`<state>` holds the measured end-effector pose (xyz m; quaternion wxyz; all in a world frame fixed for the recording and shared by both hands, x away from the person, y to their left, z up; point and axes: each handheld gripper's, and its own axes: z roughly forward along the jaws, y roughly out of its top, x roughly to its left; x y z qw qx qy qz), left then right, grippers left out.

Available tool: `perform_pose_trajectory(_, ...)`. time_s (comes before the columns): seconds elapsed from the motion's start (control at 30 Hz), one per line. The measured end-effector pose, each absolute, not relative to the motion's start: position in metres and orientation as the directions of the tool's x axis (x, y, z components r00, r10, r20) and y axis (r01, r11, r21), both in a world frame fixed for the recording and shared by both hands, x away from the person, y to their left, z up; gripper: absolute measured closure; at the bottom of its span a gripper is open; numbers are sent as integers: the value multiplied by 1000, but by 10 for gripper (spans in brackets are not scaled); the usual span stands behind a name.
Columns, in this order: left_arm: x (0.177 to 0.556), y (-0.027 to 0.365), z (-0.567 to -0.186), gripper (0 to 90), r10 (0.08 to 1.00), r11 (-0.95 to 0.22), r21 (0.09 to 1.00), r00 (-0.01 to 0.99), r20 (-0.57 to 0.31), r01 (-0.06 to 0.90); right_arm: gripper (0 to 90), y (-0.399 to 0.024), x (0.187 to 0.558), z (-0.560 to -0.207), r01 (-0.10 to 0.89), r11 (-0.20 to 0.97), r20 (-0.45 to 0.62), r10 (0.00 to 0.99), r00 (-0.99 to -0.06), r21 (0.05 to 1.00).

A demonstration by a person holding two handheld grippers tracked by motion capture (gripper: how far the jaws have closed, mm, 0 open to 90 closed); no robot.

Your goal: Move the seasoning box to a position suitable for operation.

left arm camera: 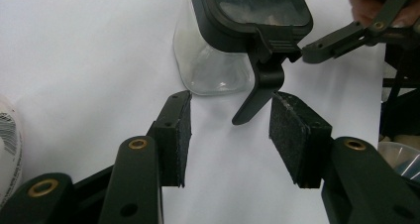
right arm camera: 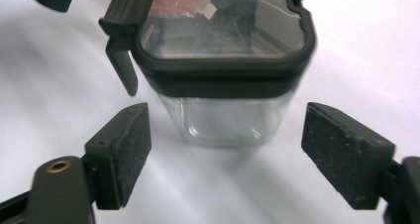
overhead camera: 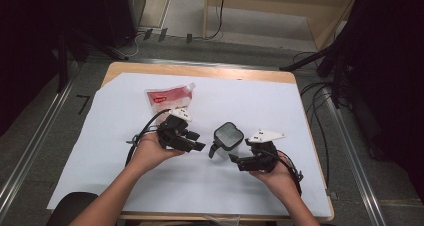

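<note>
Flanking clear square plastic canister with dark latched lid (overhead camera: 229,135); left gripper (overhead camera: 192,140) and right gripper (overhead camera: 239,161) both spread, grasping nothing. Lid on, red-white pouch (overhead camera: 167,98) untouched.

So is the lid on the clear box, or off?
On. The dark lid sits across the clear box, though its side latch hangs loose.
</note>
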<state>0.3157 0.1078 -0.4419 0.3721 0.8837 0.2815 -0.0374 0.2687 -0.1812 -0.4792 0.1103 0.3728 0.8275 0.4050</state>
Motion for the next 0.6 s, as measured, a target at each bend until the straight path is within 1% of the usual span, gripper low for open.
perform_pose_trajectory(0.03,316,108,-442,520,470,-565,637,839,-276,525,204,-181,269,-479,528,394,119,706,-698,753)
perform_pose_trajectory(0.07,316,107,-440,524,471,-575,632,842,-263,520,230,-186,266,-477,530,383,125,711,-692,757)
perform_pose_trajectory(0.13,317,107,-440,537,466,-567,639,842,-271,520,276,-191,266,-474,527,375,125,714,-688,762)
perform_pose_trajectory(0.17,317,107,-440,539,466,-567,639,842,-271,520,276,-191,266,-474,527,375,125,714,-688,762)
perform_pose_trajectory(0.23,318,107,-439,545,469,-568,635,840,-272,523,382,-196,265,-472,527,371,123,719,-684,764)
perform_pose_trajectory(0.27,319,107,-439,561,467,-577,633,844,-262,516,452,-201,264,-469,533,365,124,727,-675,763)
perform_pose_trajectory(0.3,319,107,-439,568,467,-577,633,844,-262,516,452,-201,264,-469,533,365,124,727,-675,763)
perform_pose_trajectory(0.33,320,105,-441,578,462,-563,644,844,-274,518,510,-206,263,-467,539,351,138,729,-671,765)
perform_pose_trajectory(0.4,320,104,-440,597,459,-573,638,846,-270,514,569,-208,264,-466,537,339,150,725,-673,773)
perform_pose_trajectory(0.47,320,102,-441,645,457,-572,641,848,-269,512,645,-208,265,-465,530,339,149,720,-678,777)
perform_pose_trajectory(0.53,319,102,-441,768,454,-573,644,850,-265,507,741,-207,265,-465,537,343,154,717,-680,770)
perform_pose_trajectory(0.57,318,101,-441,768,444,-579,652,860,-252,489,741,-207,265,-465,537,343,154,717,-680,770)
perform_pose_trajectory(0.6,318,100,-442,884,435,-586,653,866,-245,479,823,-204,266,-467,535,364,148,707,-691,762)
